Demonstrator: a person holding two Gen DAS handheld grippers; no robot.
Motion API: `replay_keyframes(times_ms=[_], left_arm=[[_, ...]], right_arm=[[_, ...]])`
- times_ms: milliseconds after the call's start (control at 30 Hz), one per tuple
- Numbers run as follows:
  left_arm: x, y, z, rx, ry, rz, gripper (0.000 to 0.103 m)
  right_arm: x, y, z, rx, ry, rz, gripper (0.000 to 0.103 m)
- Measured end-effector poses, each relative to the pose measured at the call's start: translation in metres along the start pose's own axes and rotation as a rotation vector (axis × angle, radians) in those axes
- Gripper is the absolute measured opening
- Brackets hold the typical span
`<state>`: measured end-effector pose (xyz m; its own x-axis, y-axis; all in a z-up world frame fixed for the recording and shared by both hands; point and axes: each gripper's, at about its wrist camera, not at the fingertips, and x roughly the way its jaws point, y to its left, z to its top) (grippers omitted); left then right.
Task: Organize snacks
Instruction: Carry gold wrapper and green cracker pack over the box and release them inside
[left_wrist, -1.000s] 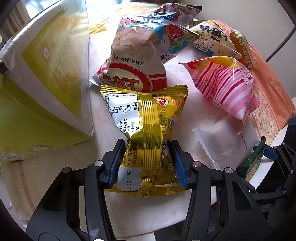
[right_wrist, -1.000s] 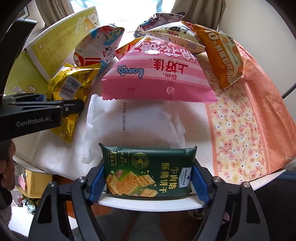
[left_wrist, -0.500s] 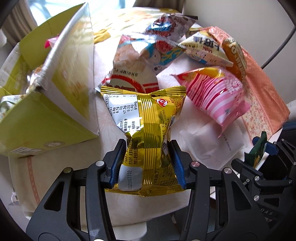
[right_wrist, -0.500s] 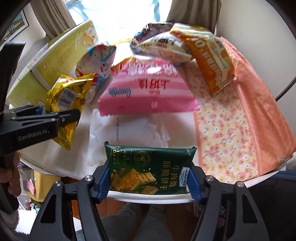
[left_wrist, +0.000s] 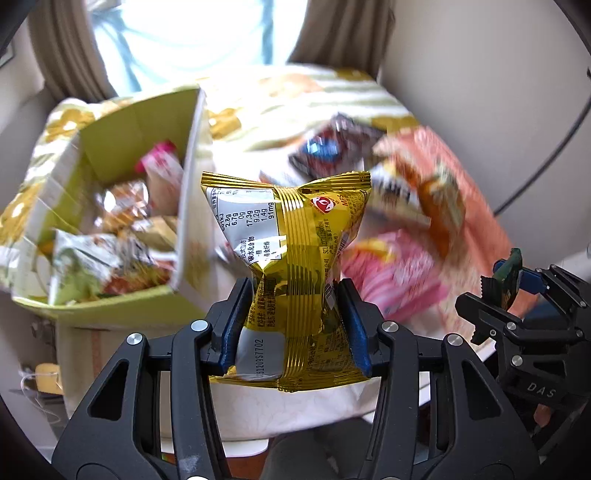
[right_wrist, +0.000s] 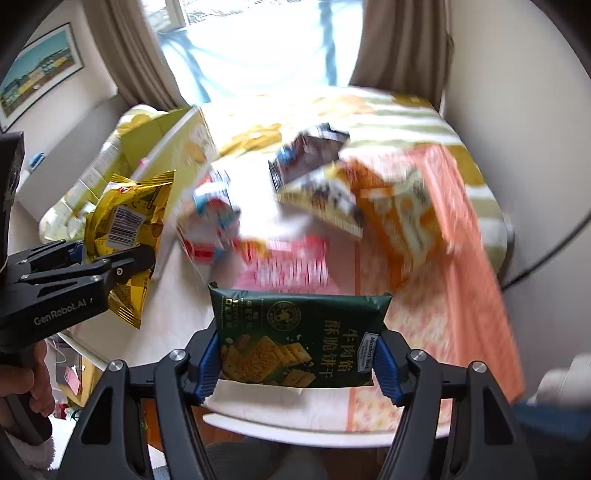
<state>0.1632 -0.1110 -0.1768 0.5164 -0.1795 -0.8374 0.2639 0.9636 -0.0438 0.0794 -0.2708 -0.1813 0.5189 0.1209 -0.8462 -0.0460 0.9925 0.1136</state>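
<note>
Left gripper (left_wrist: 291, 325): I hold the gold packet (left_wrist: 291, 254), jaws clamped.
Right gripper (right_wrist: 295, 363): clamped on the green cracker pack (right_wrist: 299, 339).
Box (left_wrist: 136, 122): partly filled.
Left: several loose bags on the table.

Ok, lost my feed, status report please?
Left gripper shut on gold packet. Right gripper shut on green cracker pack. Open box ahead-left, path unobstructed.

Your left tool (left_wrist: 293, 325), black with blue pads, carries a ribbed gold packet (left_wrist: 291, 251) with a white label. Your right tool (right_wrist: 297, 360), coloured the same, carries a dark green cracker pack (right_wrist: 299, 332). The box (left_wrist: 122, 155) is yellow-green; the desk (right_wrist: 476, 236) wears orange floral cloth.
</note>
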Motion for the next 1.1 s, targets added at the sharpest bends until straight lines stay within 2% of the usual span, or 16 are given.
replay_keyframes(times_ms=[167, 333, 433, 600, 733, 867, 1100], left_arm=[[-0.031, 0.005, 0.027, -0.051, -0.076, 0.032, 0.045], [-0.055, 0.034, 0.052, -0.097, -0.130, 0.035, 0.045], [-0.062, 0.062, 0.064, -0.125, -0.164, 0.055, 0.045], [-0.066, 0.123, 0.081, -0.167, -0.174, 0.085, 0.045], [-0.056, 0.171, 0.090, -0.197, -0.148, 0.093, 0.045], [-0.034, 0.217, 0.097, -0.211, -0.089, 0.090, 0.045], [0.019, 0.274, 0.104, -0.203, 0.036, 0.034, 0.045]], right_arm=[[-0.011, 0.007, 0.044, -0.047, -0.038, 0.057, 0.064], [-0.010, 0.027, 0.090, -0.117, -0.082, 0.089, 0.064], [-0.009, 0.049, 0.114, -0.141, -0.109, 0.120, 0.064], [-0.001, 0.095, 0.148, -0.172, -0.140, 0.177, 0.064], [0.014, 0.139, 0.172, -0.192, -0.143, 0.218, 0.064], [0.032, 0.178, 0.189, -0.198, -0.127, 0.238, 0.064], [0.067, 0.224, 0.207, -0.153, -0.085, 0.216, 0.064]])
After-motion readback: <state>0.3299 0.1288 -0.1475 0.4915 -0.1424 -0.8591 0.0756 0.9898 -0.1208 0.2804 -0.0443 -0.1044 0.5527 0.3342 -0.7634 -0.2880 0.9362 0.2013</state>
